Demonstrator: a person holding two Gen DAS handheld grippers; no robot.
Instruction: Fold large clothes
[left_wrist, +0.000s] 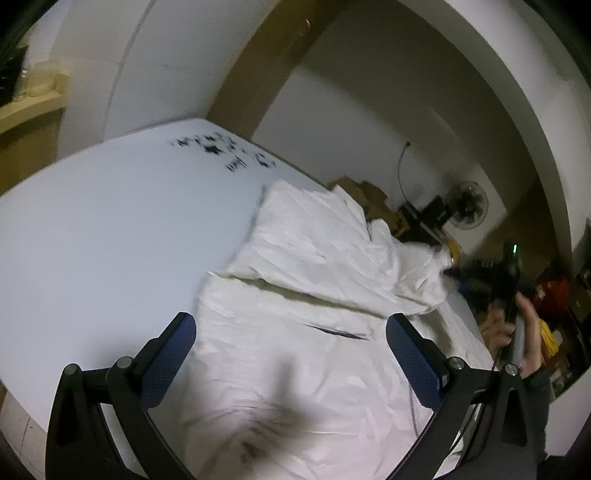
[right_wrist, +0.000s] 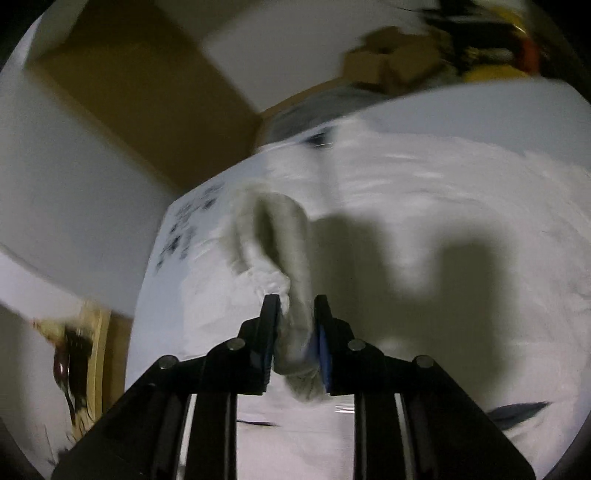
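A large white garment (left_wrist: 314, 295) lies crumpled on a white table (left_wrist: 110, 229). One part is folded over the rest, with a dark slit near the middle. My left gripper (left_wrist: 291, 332) is open and empty just above the garment. In the right wrist view my right gripper (right_wrist: 295, 317) is shut on a bunched fold of the white garment (right_wrist: 291, 266) and lifts it off the table; the rest of the cloth (right_wrist: 424, 206) spreads below. The right gripper also shows in the left wrist view (left_wrist: 511, 291), held in a hand at the table's right edge.
Black printed marks (left_wrist: 225, 151) sit at the table's far end. Cardboard boxes (left_wrist: 365, 192), a small fan (left_wrist: 467, 210) and dark clutter stand beyond the far right edge. White walls and a brown panel (left_wrist: 266, 62) are behind.
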